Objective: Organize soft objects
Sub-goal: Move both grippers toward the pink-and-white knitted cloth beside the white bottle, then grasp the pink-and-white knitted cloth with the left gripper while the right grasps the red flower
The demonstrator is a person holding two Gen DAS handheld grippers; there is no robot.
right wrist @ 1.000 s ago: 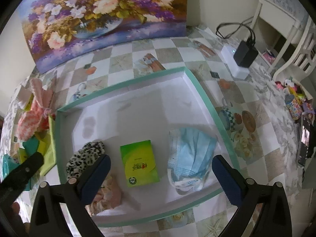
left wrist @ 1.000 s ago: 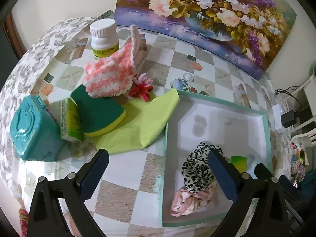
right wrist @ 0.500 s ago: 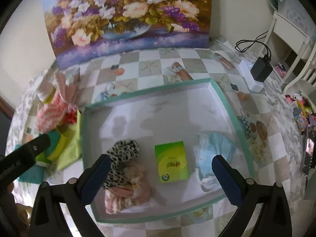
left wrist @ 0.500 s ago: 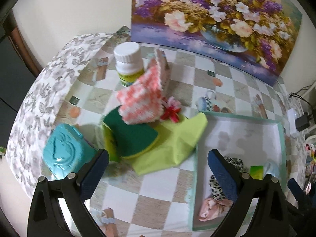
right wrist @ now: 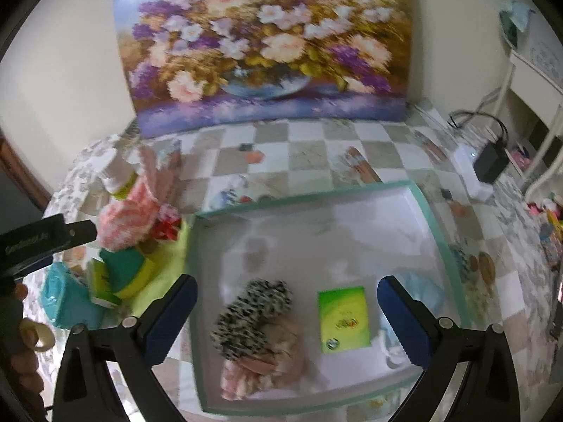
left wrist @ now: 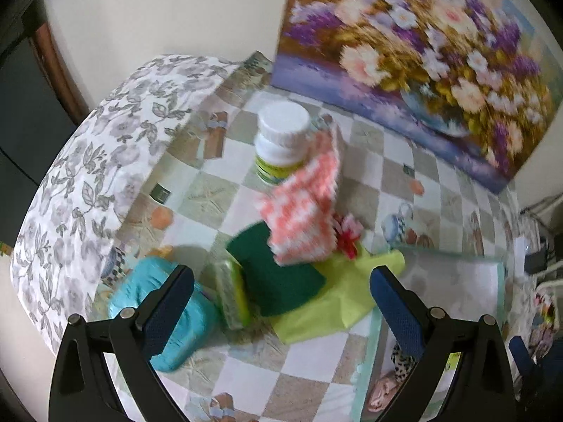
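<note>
My left gripper [left wrist: 281, 292] is open and empty, held above a pile left of the tray: a pink-and-white knitted cloth [left wrist: 302, 207], a green-and-yellow sponge [left wrist: 278, 281], a second sponge on edge [left wrist: 234, 295], a lime cloth [left wrist: 337, 299] and a red-pink bow [left wrist: 348, 237]. My right gripper [right wrist: 286, 299] is open and empty over the teal-rimmed white tray [right wrist: 436, 225]. In the tray lie a leopard-print scrunchie [right wrist: 253, 313], a pink scrunchie [right wrist: 264, 365], a green tissue pack [right wrist: 344, 318] and a blue face mask [right wrist: 424, 292], partly hidden by my right finger.
A white pill bottle [left wrist: 281, 140] stands behind the knitted cloth. A teal box [left wrist: 169, 320] sits at the table's left edge. A flower painting [right wrist: 267, 45] leans on the wall. A charger and cable [right wrist: 489, 161] lie at the far right. A person's hand [right wrist: 17, 344] holds the left gripper.
Both grippers have drawn back and up from the table. The left view has swung left from the tray to the pile of sponges and cloths. Nothing was picked up.
</note>
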